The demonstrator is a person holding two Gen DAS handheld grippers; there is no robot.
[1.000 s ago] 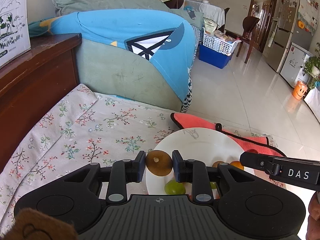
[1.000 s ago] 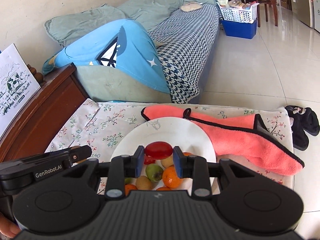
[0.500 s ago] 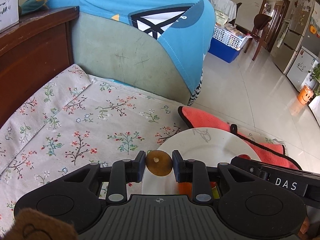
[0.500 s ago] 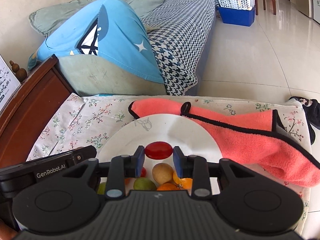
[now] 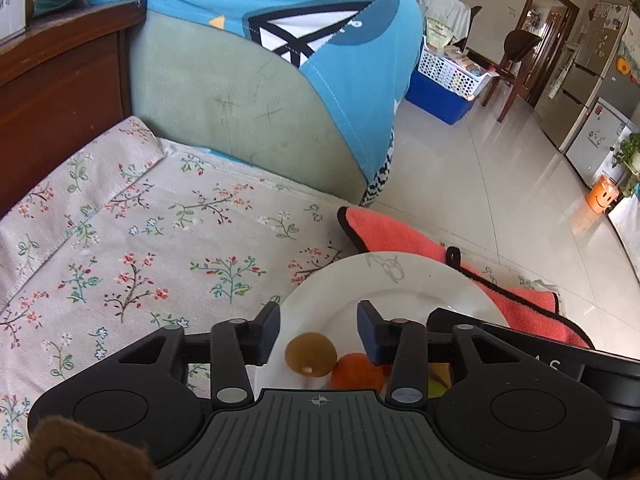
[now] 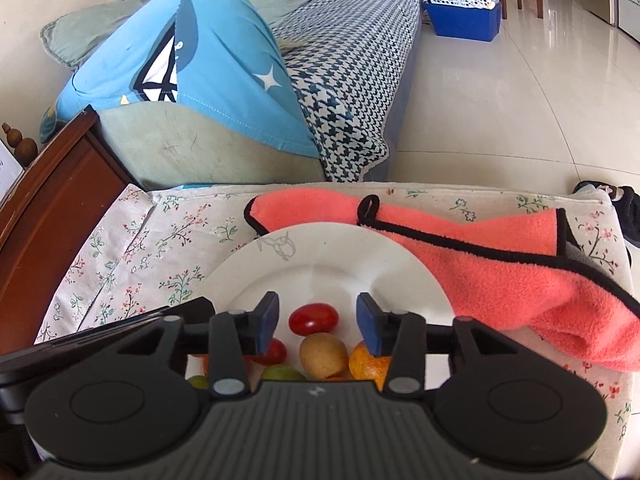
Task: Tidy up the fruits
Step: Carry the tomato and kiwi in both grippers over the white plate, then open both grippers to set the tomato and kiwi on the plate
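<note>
My left claw (image 5: 318, 330) has just opened, jaws apart; the brown fruit (image 5: 310, 354) sits loose on the white plate (image 5: 320, 296), touching an orange one (image 5: 356, 370). My right claw (image 6: 317, 322) has also just opened; the red tomato (image 6: 314, 319) lies free between its jaws on the plate, just beside a yellowish fruit (image 6: 323, 355), possibly touching. The coral towel (image 6: 500, 264) lies against the plate rim on the floral-cloth surface (image 5: 140, 248).

One white plate (image 6: 320, 256) is seen, bearing two red tomatoes (image 6: 314, 319), one brown kiwi (image 6: 323, 355), perhaps two green fruits (image 6: 282, 372) and one orange (image 6: 366, 365), partly hidden. One pink towel (image 6: 500, 264) is counted.
</note>
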